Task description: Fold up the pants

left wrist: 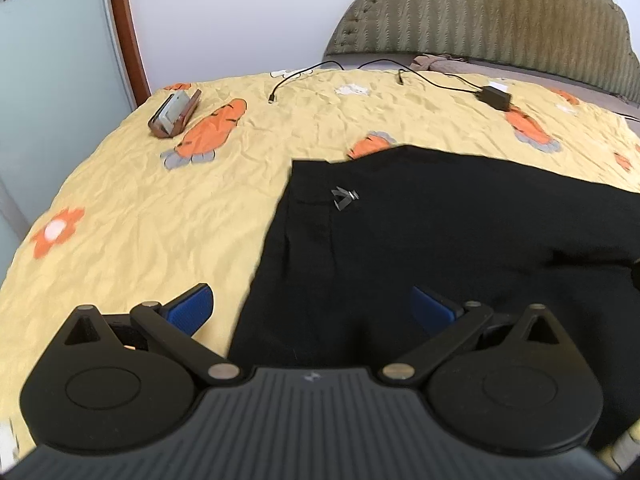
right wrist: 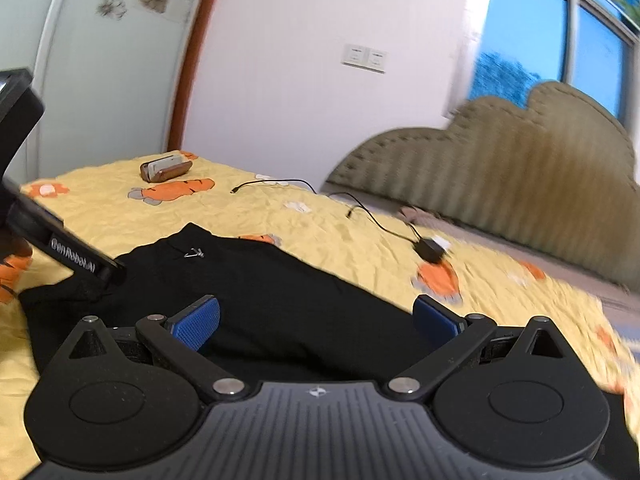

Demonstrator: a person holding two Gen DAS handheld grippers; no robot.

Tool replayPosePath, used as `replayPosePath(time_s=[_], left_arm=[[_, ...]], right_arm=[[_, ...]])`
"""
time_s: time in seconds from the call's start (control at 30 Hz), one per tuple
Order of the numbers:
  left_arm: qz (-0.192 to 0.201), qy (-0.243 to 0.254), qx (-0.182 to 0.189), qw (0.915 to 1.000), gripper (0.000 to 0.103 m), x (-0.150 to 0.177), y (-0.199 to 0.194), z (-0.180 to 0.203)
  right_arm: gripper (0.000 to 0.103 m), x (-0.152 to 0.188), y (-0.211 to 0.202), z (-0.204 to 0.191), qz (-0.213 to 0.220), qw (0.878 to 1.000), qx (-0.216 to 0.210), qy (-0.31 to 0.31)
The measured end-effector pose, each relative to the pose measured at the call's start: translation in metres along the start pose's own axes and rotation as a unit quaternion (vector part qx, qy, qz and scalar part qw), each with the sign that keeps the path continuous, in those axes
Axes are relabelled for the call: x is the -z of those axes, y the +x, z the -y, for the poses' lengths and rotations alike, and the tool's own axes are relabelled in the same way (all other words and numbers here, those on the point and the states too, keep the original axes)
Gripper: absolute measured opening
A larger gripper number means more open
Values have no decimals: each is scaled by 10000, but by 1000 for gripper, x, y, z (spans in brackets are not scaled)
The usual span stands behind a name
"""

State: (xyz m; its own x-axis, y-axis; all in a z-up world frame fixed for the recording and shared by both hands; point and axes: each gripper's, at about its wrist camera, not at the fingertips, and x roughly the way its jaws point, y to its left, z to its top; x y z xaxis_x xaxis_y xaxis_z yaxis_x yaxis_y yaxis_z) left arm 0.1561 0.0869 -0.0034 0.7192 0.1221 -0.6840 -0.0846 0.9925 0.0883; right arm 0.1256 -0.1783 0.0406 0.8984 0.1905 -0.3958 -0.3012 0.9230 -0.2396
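Black pants lie spread on a yellow bedspread, with a small silver logo near the far left corner. My left gripper is open above the pants' near left edge, its left blue pad over the bedspread, its right over the cloth. My right gripper is open and empty above the pants. The left gripper's body shows at the left of the right wrist view, over the pants' left end.
A brown case lies at the bed's far left. A black charger with cables lies at the far side. A padded headboard stands at the right. The bed edge curves along the left.
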Motion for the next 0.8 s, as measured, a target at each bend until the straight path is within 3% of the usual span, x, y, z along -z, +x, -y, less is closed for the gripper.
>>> replayPosePath(time_s=[0.17, 0.3, 0.4, 0.53, 0.63, 0.8], left_arm=[[8, 16, -101, 9999, 103, -35, 46, -13], [56, 285, 312, 9991, 103, -64, 84, -20], [61, 516, 744, 9959, 103, -82, 115, -28], [-78, 1091, 1484, 9829, 103, -94, 159, -34], [-137, 1465, 1771, 9731, 103, -99, 183, -34], [-117, 1860, 2219, 9571, 103, -111, 210, -31]], right_arm=[[103, -13, 66, 11, -461, 9970, -390, -482], [103, -20, 126, 36, -877, 9888, -1087, -526], [103, -23, 164, 60, -916, 9788, -1770, -470], [103, -29, 222, 88, -1452, 9600, -2371, -339], [103, -29, 255, 103, -1772, 9437, -2790, -152], [103, -23, 297, 116, -2233, 9176, -3261, -417]])
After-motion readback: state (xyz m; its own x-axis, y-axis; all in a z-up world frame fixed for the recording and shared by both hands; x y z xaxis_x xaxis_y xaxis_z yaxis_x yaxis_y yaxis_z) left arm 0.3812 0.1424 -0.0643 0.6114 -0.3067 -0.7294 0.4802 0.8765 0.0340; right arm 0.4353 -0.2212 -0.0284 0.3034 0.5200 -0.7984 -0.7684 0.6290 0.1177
